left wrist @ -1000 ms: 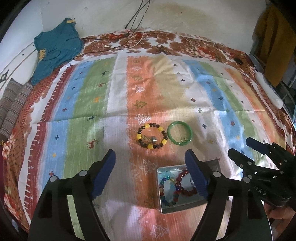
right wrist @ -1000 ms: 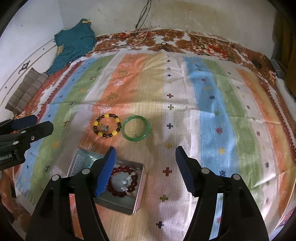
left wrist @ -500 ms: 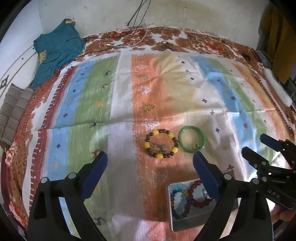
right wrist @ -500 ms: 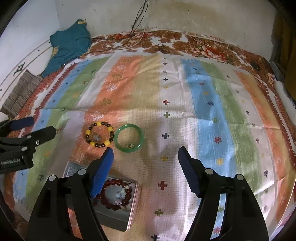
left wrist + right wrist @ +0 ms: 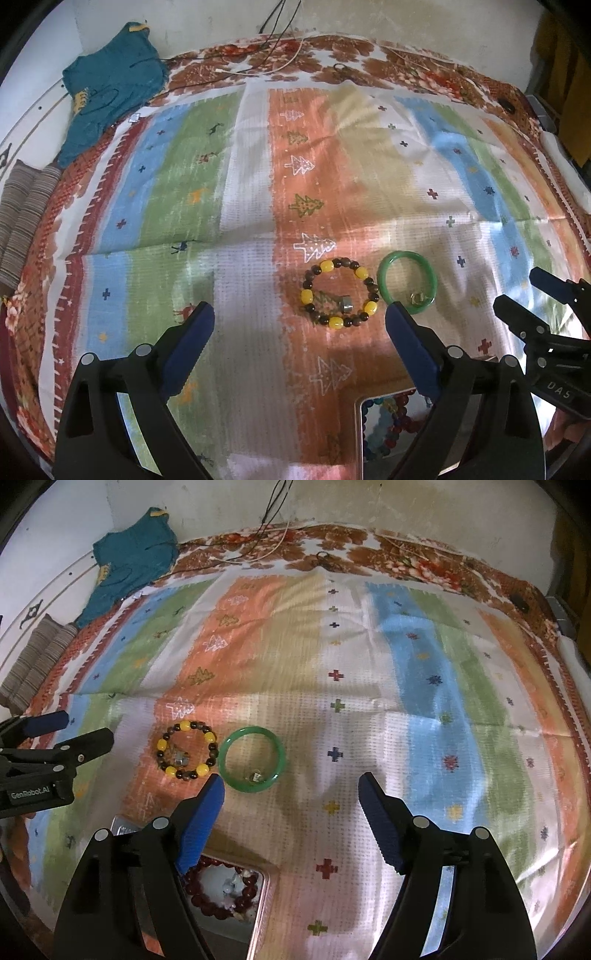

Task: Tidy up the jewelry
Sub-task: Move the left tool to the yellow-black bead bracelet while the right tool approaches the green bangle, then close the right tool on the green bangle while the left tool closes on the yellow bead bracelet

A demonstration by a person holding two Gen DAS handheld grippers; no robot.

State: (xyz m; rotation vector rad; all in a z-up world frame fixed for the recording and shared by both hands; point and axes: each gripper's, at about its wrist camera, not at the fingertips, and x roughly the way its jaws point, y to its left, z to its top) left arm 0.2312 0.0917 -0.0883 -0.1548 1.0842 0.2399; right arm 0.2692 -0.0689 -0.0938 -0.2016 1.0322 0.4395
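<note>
Both sets of fingers spread, empty. Bangle (image 5: 251,759) just beyond right gripper (image 5: 290,788) left finger; beaded bracelet (image 5: 340,292) touching bangle's left; tin (image 5: 258,915) nearer.

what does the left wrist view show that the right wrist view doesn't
Only the left wrist view shows a multicolour bead bracelet in the tin beside the red one, plus the right tongs from the side.

Only the right wrist view shows the red bracelet as a nearly full ring with a pale charm, plus the left tongs from the side.

Both show the yellow-and-brown bead bracelet and green bangle lying side by side, apart, on the striped cloth, the teal garment behind, and both tongs open and empty.
</note>
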